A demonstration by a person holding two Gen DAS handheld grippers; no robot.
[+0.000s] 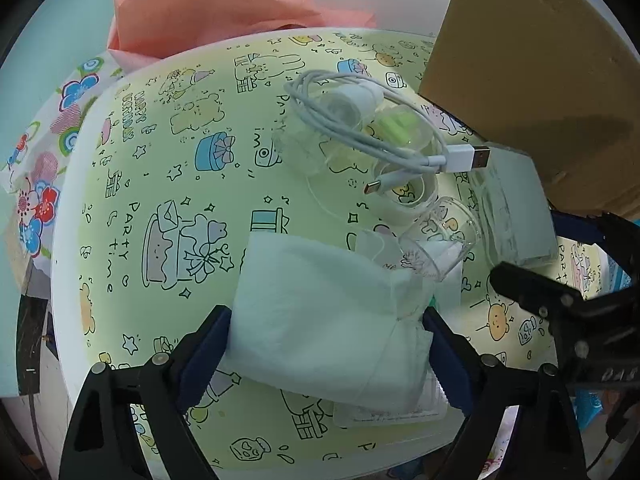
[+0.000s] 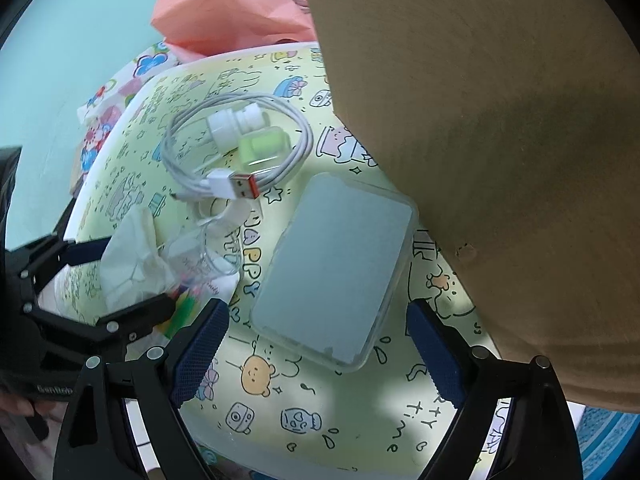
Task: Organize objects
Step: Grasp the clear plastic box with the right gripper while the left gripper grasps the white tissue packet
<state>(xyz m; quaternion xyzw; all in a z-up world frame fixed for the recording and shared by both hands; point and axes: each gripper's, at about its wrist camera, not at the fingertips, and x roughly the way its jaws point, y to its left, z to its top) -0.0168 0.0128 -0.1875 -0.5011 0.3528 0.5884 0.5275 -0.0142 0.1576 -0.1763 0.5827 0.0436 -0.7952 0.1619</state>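
Note:
My left gripper (image 1: 326,346) is shut on a white tissue pack (image 1: 320,320), held low over the patterned table (image 1: 160,184). The pack also shows in the right wrist view (image 2: 132,256). My right gripper (image 2: 318,354) is open and empty, its fingers either side of the near end of a clear flat case (image 2: 336,268). A coiled white USB cable (image 1: 360,128) lies over small clear containers, one with a green item (image 1: 396,126). A small clear cup (image 1: 440,240) lies tipped beside the tissue pack.
A large cardboard box (image 2: 500,120) stands at the right, close to the clear case. A pink paper bag (image 1: 208,4) sits behind the table. A floral cloth (image 1: 44,152) lies at the left edge.

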